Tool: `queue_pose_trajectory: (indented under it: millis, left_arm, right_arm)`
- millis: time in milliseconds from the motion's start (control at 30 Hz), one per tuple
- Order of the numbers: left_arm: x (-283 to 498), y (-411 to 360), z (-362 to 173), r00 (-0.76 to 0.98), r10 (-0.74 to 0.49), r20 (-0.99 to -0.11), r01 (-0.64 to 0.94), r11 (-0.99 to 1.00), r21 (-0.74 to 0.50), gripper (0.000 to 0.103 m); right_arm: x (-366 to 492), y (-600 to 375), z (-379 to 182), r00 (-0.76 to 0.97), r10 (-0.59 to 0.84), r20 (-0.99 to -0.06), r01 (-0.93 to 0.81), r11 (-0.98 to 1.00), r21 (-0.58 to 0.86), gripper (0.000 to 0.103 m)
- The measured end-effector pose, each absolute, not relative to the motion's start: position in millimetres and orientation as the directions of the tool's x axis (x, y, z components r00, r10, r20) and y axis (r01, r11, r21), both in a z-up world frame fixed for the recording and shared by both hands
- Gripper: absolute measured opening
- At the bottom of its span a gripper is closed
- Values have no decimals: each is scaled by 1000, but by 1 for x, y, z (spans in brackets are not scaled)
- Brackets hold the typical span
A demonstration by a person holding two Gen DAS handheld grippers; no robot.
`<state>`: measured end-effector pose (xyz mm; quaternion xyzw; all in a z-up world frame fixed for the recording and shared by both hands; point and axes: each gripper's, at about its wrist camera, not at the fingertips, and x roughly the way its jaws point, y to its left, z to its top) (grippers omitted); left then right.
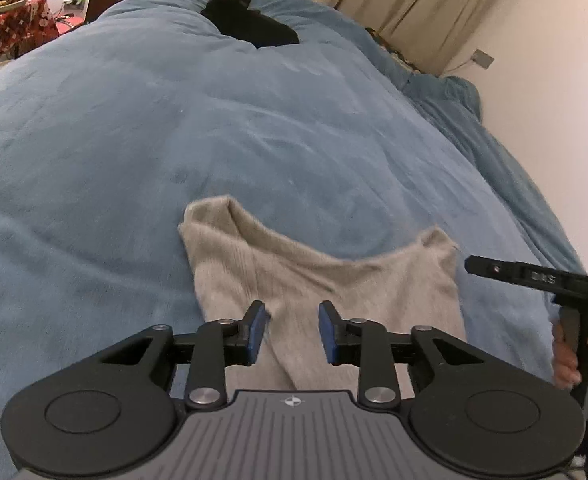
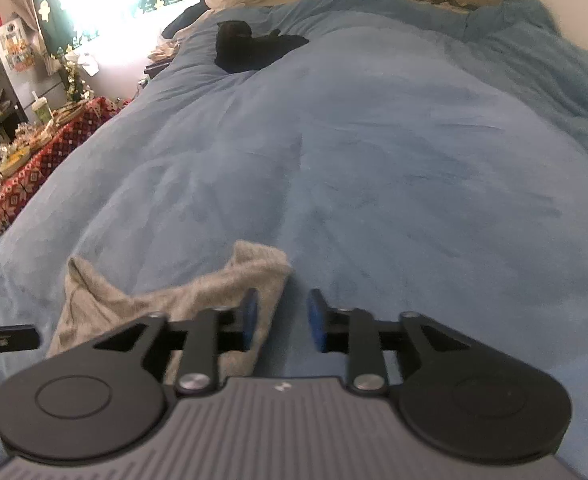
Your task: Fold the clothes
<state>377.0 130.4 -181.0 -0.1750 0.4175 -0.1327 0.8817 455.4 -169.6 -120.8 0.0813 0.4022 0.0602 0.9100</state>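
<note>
A grey knit garment (image 1: 314, 280) lies partly folded on the blue blanket (image 1: 173, 140), its far edge sagging between two raised corners. My left gripper (image 1: 292, 308) hovers open over the garment's near part, blue pads apart, and grips no cloth. In the right wrist view the same grey garment (image 2: 197, 292) lies at the lower left. My right gripper (image 2: 282, 296) is open at its right edge, the left pad over the cloth and the right pad over bare blanket (image 2: 374, 160). A black garment (image 1: 249, 20) (image 2: 249, 48) lies far up the bed.
A cluttered table with a red patterned cloth (image 2: 33, 164) stands along the bed's left side. A wall (image 1: 554, 80) and curtains border the right and far sides. A person's hand (image 1: 566, 360) holds the right gripper at the left wrist view's right edge.
</note>
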Motion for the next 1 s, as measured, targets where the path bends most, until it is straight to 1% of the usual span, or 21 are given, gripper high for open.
queue_pose_trajectory:
  millis: [100, 200, 233, 267, 333, 367, 400, 467, 567, 667, 767, 800, 867, 900, 933, 1000]
  left_arm:
    - [393, 125, -194, 600, -347, -721, 86, 924, -373, 30]
    - [399, 123, -206, 577, -350, -738, 85, 924, -372, 31]
    - [399, 122, -207, 577, -354, -736, 89, 923, -374, 31]
    - [400, 122, -208, 577, -357, -735, 92, 922, -376, 30]
    - [401, 123, -210, 577, -364, -731, 93, 919, -384, 27]
    - [401, 123, -210, 578, -362, -731, 90, 919, -384, 10]
    - [402, 122, -210, 578, -366, -729, 93, 918, -386, 6]
    - [401, 122, -207, 593, -368, -716, 101, 917, -387, 6]
    - [396, 117, -204, 619, -342, -707, 120, 931, -345, 6]
    - [395, 116, -207, 618, -326, -716, 105, 936, -336, 6]
    - [390, 119, -200, 637, -325, -700, 91, 932, -350, 7]
    - [390, 120, -198, 638, -329, -696, 88, 929, -358, 8]
    - [389, 122, -195, 640, -332, -693, 81, 926, -369, 17]
    - [387, 123, -194, 637, -336, -693, 78, 923, -376, 20]
    - [386, 124, -193, 635, -340, -693, 76, 921, -382, 23]
    - [380, 125, -190, 634, -342, -693, 72, 919, -388, 23]
  right_arm:
    - [470, -168, -127, 661, 197, -724, -41, 973, 227, 35]
    - [481, -167, -136, 643, 209, -737, -34, 969, 245, 34]
    - [482, -165, -140, 637, 201, -744, -32, 972, 235, 20]
    - [484, -163, -143, 631, 193, -751, -31, 974, 225, 9]
    - [485, -159, -147, 630, 158, -761, -35, 984, 176, 5]
    - [485, -156, -148, 633, 134, -762, -40, 989, 140, 5]
    - [484, -154, -148, 641, 109, -760, -46, 994, 104, 5]
    - [480, -152, -148, 646, 89, -758, -45, 996, 79, 5]
    - [484, -151, -157, 632, 66, -772, -36, 998, 56, 5]
    - [488, -148, -164, 627, 62, -777, -29, 998, 56, 7]
    - [486, -149, -157, 640, 70, -765, -21, 997, 75, 12]
    - [484, -149, -153, 645, 77, -760, -21, 996, 83, 16]
    - [477, -151, -143, 657, 91, -749, -30, 995, 95, 18]
    - [471, -150, -138, 662, 98, -743, -36, 994, 98, 18]
    - [465, -149, -133, 665, 108, -738, -46, 993, 105, 18]
    - [450, -143, -124, 665, 147, -733, -77, 989, 128, 16]
